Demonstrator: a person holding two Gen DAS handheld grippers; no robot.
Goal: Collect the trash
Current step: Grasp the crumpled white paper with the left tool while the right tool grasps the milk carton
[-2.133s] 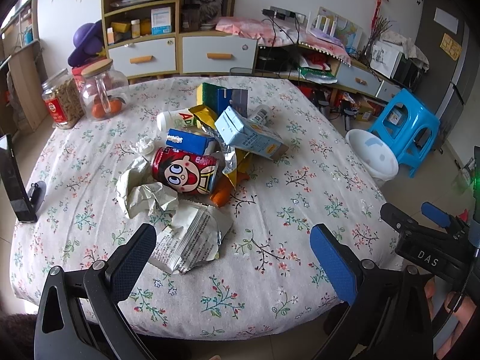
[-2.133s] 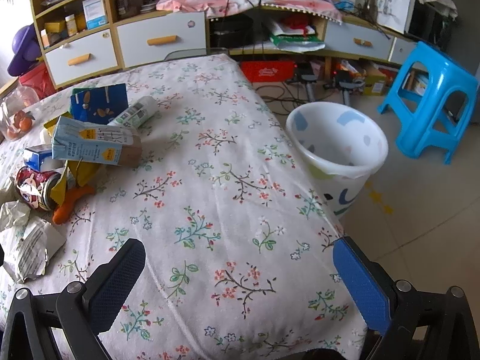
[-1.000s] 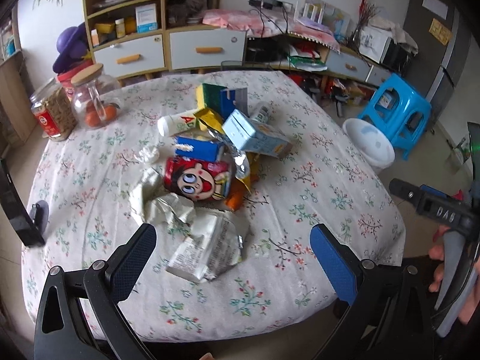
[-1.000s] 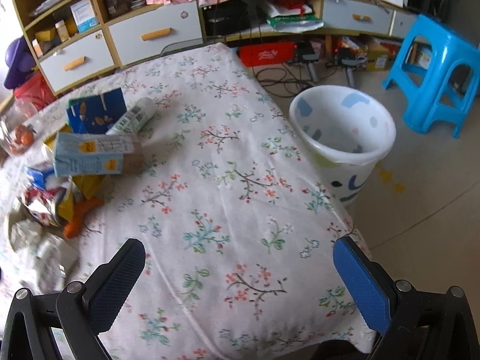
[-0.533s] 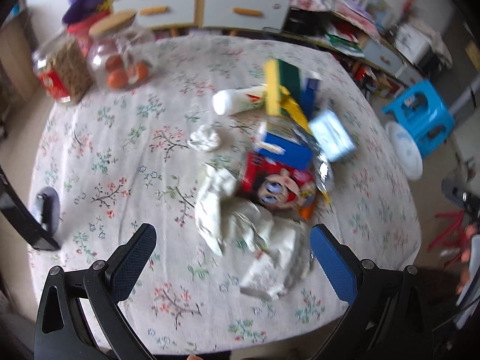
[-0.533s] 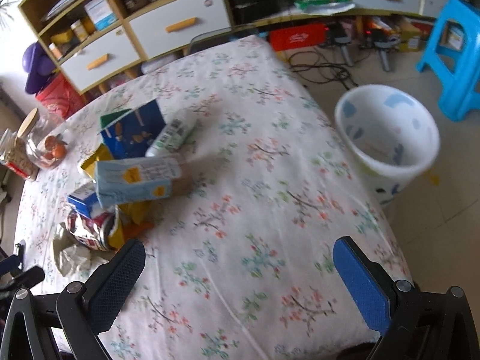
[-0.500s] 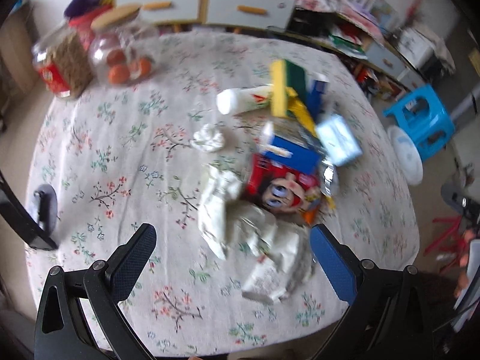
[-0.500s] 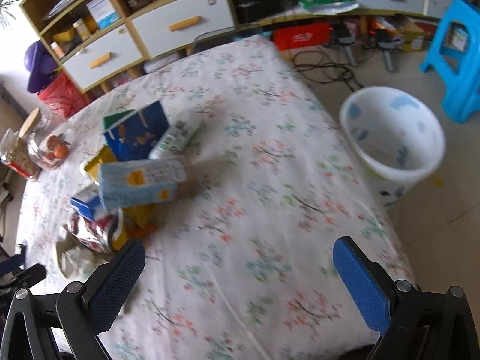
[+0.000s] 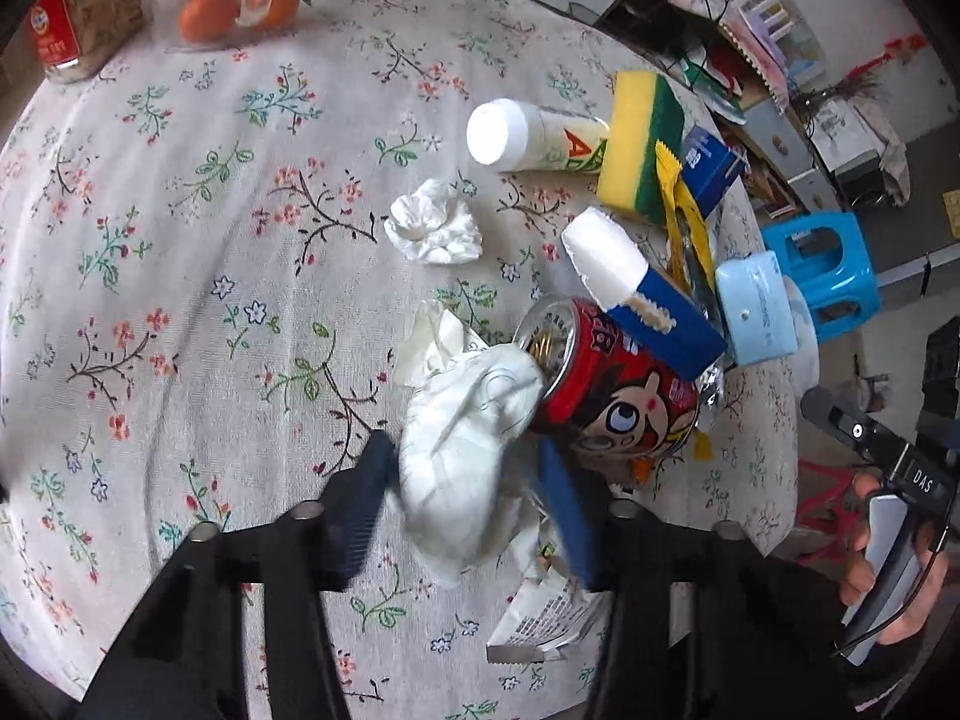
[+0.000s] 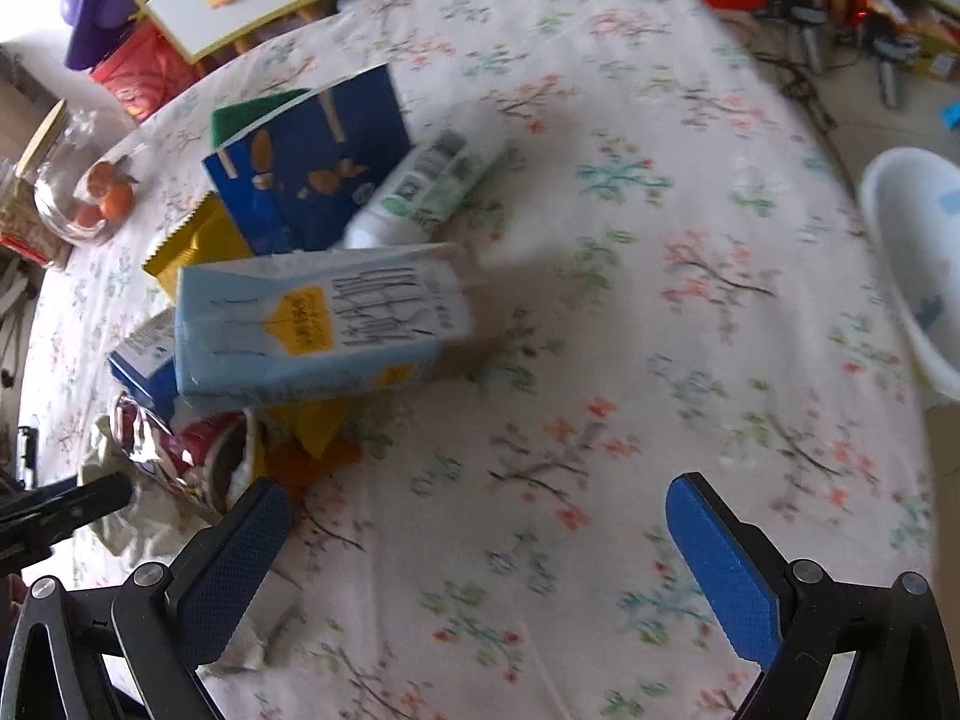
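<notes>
Barely begun. Left gripper (image 9: 465, 495) closing around crumpled white paper (image 9: 462, 450) beside the red cartoon can (image 9: 606, 390); pads flank it, grip not yet firm. Right gripper (image 10: 480, 558) wide open, empty, above the tablecloth (image 10: 600, 312). Light blue carton (image 10: 318, 330), bottle (image 10: 426, 186), sponge (image 9: 642, 144) uncollected. White bin (image 10: 912, 258) beside the table; contents unclear.

- Soft, even daylight; the table (image 9: 180, 192) is bright, shadows faint and short.
- Left view mostly sharp, though the blue finger pads (image 9: 561, 504) smear.
- Right view blurs throughout, worst on the tablecloth (image 10: 690, 300).
- Strong fisheye bending; dark corners.
</notes>
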